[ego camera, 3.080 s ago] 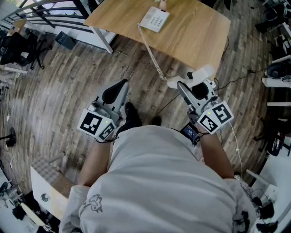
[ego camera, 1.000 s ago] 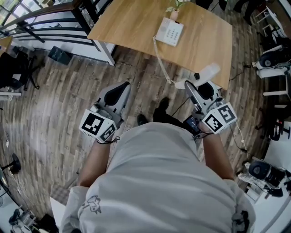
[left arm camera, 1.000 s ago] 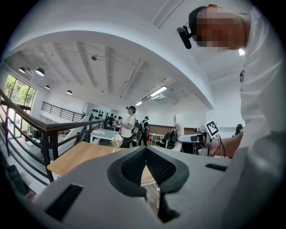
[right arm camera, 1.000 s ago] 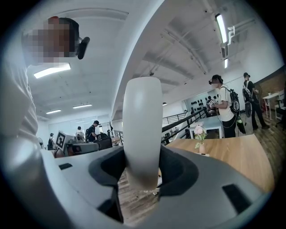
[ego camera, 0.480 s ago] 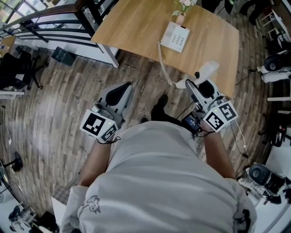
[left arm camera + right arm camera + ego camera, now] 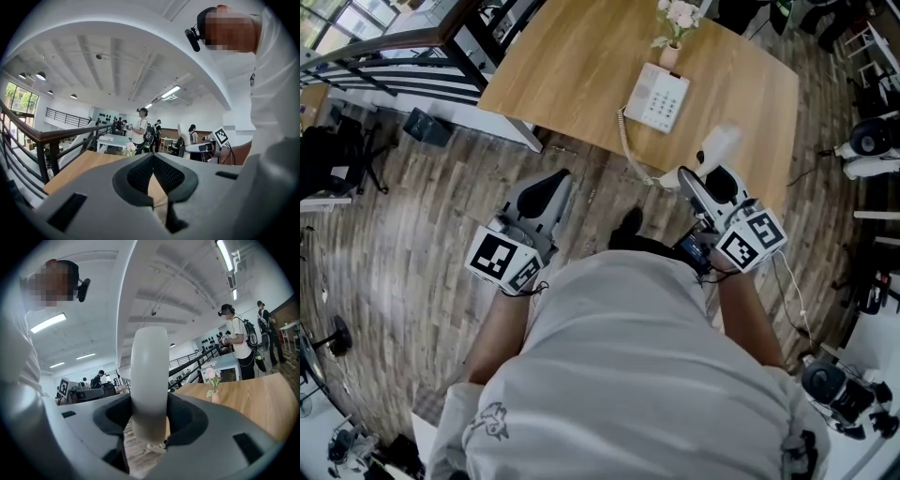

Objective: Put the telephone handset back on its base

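On the bench (image 6: 572,66), the base (image 6: 657,97) sits at twelve o'clock from the person; the right tool (image 6: 701,181) clamps the white handset (image 6: 718,147), and the left tool (image 6: 546,191) is closed and empty.

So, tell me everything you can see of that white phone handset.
The handset looks like smooth white plastic, rounded and elongated. It is off its base, clamped across its middle by the right gripper and held in the air near the wooden table's edge. A coiled white cord runs from its end to the base.
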Motion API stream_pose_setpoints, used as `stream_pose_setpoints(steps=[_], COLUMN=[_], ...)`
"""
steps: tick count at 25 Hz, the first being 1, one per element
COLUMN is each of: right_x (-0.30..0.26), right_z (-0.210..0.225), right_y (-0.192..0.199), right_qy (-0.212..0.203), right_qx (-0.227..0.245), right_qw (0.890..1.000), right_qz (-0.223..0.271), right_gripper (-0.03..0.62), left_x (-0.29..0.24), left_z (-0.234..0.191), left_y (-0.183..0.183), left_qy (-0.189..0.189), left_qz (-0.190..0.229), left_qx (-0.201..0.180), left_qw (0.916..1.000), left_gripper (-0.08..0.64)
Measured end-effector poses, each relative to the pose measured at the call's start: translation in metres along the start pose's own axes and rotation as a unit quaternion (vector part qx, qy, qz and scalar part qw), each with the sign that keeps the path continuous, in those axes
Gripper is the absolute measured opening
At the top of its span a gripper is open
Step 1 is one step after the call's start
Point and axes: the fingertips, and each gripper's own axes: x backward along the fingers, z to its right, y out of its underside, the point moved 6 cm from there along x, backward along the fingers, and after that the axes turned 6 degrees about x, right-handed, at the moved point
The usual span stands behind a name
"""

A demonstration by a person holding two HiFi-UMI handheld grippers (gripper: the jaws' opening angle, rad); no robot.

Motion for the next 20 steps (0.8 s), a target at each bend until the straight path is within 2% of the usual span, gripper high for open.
stream_pose_setpoints(steps=[11, 20], right_x=[-0.018, -0.001], right_z=[0.111, 0.149], right_y=[-0.021, -0.019], right_qy=[-0.004, 0.02], right_qx=[-0.017, -0.037], right_qw=[1.0, 0.999], right_qz=[-0.003, -0.005], right_gripper=[0.224, 0.224], left_x=[-0.126, -0.191], left_z=[-0.011, -0.006], left_y=[-0.018, -0.02], left_qy=[0.02, 0.063], left_qz=[-0.021, -0.039], left_qx=[-0.002, 0.0], left_qw=[0.9996, 0.9973], left_gripper=[0.006, 0.006])
